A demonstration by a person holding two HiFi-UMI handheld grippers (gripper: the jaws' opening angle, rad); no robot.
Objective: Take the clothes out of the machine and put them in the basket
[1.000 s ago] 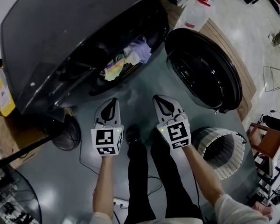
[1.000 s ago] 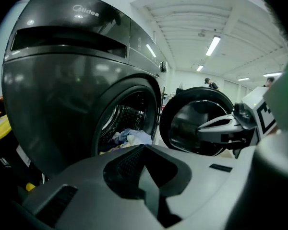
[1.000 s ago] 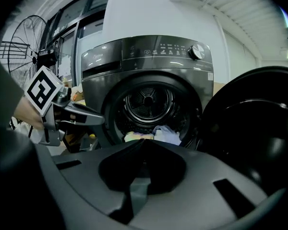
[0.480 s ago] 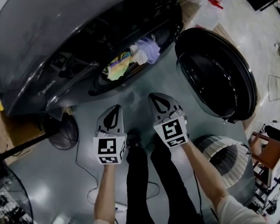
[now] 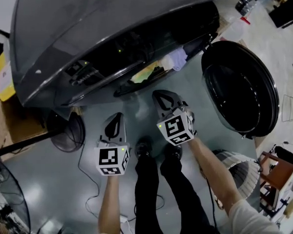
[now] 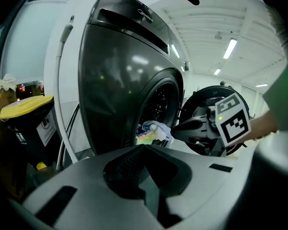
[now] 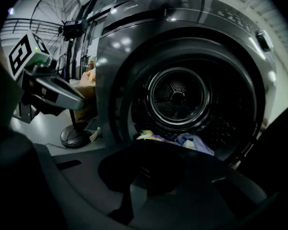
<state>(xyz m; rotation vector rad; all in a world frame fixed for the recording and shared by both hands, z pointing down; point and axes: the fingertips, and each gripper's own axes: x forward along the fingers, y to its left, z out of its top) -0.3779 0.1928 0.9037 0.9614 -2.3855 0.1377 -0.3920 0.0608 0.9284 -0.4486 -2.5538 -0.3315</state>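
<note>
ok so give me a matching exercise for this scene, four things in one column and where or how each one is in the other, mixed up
Things:
1. clothes
2. machine door
3. basket
4. fan

Places or states:
A. on the floor, left of the machine
B. lying at the mouth of the drum
C. swung wide open
D. on the floor by the person's right arm

Pairs: 1-B, 2-C, 3-D, 4-A
</note>
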